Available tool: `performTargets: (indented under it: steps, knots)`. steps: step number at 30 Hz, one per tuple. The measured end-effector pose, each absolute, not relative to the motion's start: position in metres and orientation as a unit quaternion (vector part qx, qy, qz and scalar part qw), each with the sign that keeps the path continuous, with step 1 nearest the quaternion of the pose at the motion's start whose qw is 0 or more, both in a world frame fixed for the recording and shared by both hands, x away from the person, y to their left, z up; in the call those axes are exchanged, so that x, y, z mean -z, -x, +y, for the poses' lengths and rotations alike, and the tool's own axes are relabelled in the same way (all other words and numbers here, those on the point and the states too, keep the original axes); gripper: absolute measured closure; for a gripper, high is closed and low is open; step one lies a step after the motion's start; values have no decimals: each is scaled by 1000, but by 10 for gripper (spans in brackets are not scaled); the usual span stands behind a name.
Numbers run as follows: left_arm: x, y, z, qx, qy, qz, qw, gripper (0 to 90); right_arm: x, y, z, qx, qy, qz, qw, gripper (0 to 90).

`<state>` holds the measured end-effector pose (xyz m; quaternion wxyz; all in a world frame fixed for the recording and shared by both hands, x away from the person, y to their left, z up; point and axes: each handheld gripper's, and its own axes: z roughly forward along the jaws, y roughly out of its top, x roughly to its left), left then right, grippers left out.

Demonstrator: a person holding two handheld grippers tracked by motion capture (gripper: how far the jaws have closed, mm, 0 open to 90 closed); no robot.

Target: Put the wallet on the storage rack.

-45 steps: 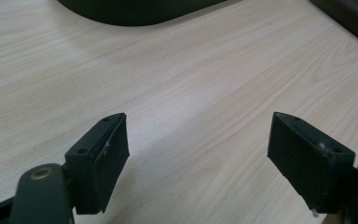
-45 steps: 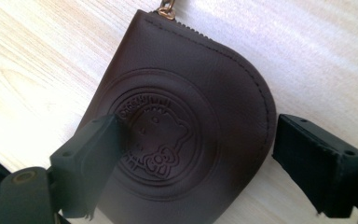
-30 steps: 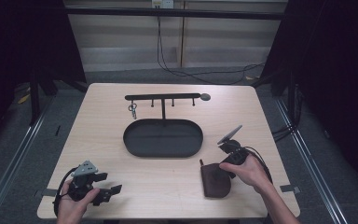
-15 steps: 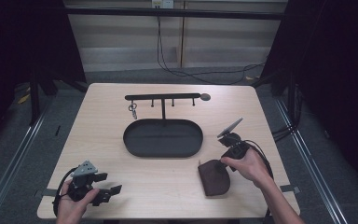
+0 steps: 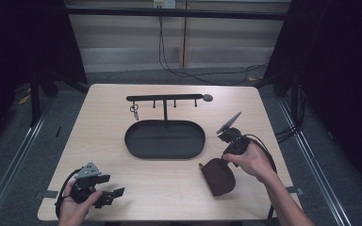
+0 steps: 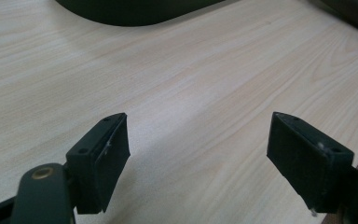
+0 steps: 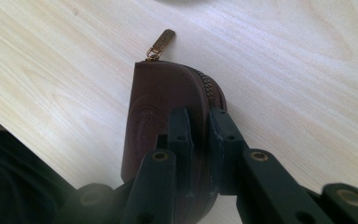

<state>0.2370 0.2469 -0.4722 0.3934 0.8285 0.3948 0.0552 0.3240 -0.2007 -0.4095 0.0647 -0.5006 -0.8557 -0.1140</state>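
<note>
A small brown leather pouch [image 7: 161,109], half-round shape, round stamp pressed into its side, zip shut along the curved edge, little gold zip pull [image 7: 161,42] sticking out at one end, standing up on its edge, near the right front of the table [image 5: 169,188]

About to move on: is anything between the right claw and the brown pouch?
No. The right claw is already shut on the brown pouch, pads pinching its edge. Nothing sits between them.

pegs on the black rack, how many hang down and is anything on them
4 pegs under the bar of the rack, spaced left to right. The leftmost holds a small metal key ring; the other three look bare.
</note>
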Motion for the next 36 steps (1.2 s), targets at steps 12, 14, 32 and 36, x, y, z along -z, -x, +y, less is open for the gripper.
performTargets:
  steps: [12, 14, 32, 36]
  knots:
    - [472, -238, 247, -55, -829, 394, 392, 208, 386, -332, -196, 93, 505, -857, 32, 837]
    - [472, -238, 247, -55, -830, 394, 392, 208, 383, -333, -198, 95, 508, -856, 29, 837]
    - [472, -238, 248, -53, -831, 393, 391, 207, 357, -344, -199, 114, 510, -852, 6, 837]
    - [472, -237, 248, -56, -832, 392, 389, 207, 352, -344, -200, 115, 515, -850, 2, 836]
